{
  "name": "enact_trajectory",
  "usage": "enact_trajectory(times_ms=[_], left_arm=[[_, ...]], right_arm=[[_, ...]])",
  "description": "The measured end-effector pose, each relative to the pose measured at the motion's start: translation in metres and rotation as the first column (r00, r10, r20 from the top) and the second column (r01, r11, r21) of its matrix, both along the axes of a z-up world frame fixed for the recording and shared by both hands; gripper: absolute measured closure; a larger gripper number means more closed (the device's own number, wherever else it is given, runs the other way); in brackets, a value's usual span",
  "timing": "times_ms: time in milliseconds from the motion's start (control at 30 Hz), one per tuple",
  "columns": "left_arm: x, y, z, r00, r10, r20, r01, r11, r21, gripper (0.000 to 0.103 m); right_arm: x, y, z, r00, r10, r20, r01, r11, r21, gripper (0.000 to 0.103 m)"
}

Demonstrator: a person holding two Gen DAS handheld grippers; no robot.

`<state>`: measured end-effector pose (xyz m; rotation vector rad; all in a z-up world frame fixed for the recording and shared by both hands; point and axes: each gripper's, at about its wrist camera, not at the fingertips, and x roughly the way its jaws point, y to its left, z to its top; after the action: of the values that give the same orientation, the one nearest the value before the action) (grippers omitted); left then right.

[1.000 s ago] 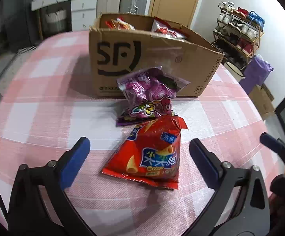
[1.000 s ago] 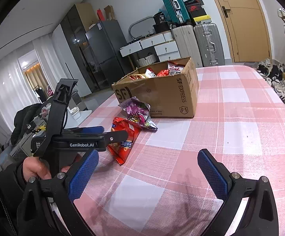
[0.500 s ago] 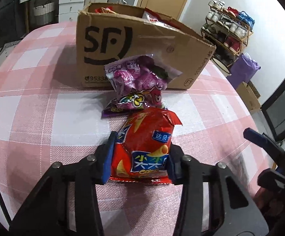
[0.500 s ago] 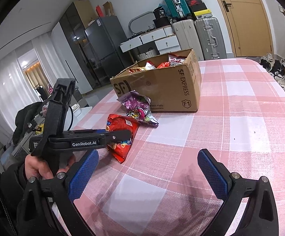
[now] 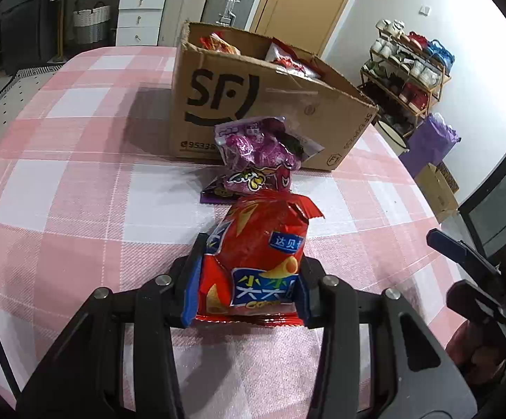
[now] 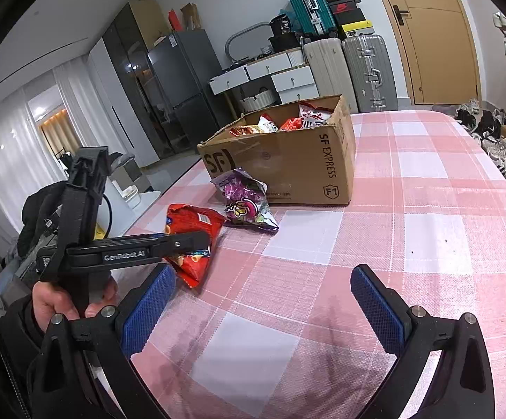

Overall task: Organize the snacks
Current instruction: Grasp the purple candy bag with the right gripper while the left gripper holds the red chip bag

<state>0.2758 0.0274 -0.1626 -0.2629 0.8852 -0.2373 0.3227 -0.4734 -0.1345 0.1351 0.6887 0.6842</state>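
Observation:
My left gripper (image 5: 249, 279) is shut on a red chip bag (image 5: 260, 255), gripping its lower half just above the pink checked tablecloth (image 5: 61, 209). In the right wrist view the same red chip bag (image 6: 197, 223) hangs in the left gripper (image 6: 183, 244). A purple snack bag (image 5: 256, 160) lies just beyond it, against an open cardboard box (image 5: 253, 104) that holds several snack bags. The purple snack bag (image 6: 246, 199) and the cardboard box (image 6: 288, 160) also show in the right wrist view. My right gripper (image 6: 263, 307) is open and empty above the table, to the right of the left gripper.
The table edge (image 6: 155, 206) runs along the left in the right wrist view. A shoe rack (image 5: 413, 70) and a purple bag (image 5: 431, 143) stand on the floor to the right. Suitcases (image 6: 350, 66), drawers and a door stand behind the table.
My left gripper went from wide open around the red chip bag to shut on it, and it has lifted the bag's near end. The right gripper has stayed open, almost still.

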Motion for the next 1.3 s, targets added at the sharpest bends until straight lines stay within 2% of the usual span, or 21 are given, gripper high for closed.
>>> enact_trajectory(times_ms=[233, 300, 467, 700, 1300], left_arm=[[-0.027, 0.019, 0.006, 1.0, 0.014, 0.026, -0.014, 1.0, -0.01, 0.063], [-0.06, 0.041, 0.007, 0.999, 0.026, 0.032, -0.025, 1.0, -0.016, 0.063], [-0.07, 0.058, 0.01, 0.997, 0.045, 0.065, -0.046, 0.999, 0.003, 0.063], [-0.079, 0.078, 0.015, 0.995, 0.054, 0.088, -0.053, 0.999, -0.008, 0.063], [-0.095, 0.104, 0.007, 0.996, 0.072, 0.05, -0.069, 0.995, -0.072, 0.063]], right_arm=[[0.006, 0.01, 0.0, 1.0, -0.006, -0.012, 0.006, 1.0, -0.025, 0.001], [0.011, 0.012, 0.0, 1.0, -0.009, -0.02, 0.008, 1.0, -0.029, 0.001], [0.022, 0.02, -0.003, 0.999, -0.023, -0.047, 0.021, 0.999, -0.041, 0.001], [0.047, 0.032, -0.013, 0.992, -0.052, -0.114, 0.048, 0.998, -0.038, 0.001], [0.129, 0.116, -0.028, 0.981, 0.003, -0.193, -0.02, 0.996, -0.089, 0.001]])
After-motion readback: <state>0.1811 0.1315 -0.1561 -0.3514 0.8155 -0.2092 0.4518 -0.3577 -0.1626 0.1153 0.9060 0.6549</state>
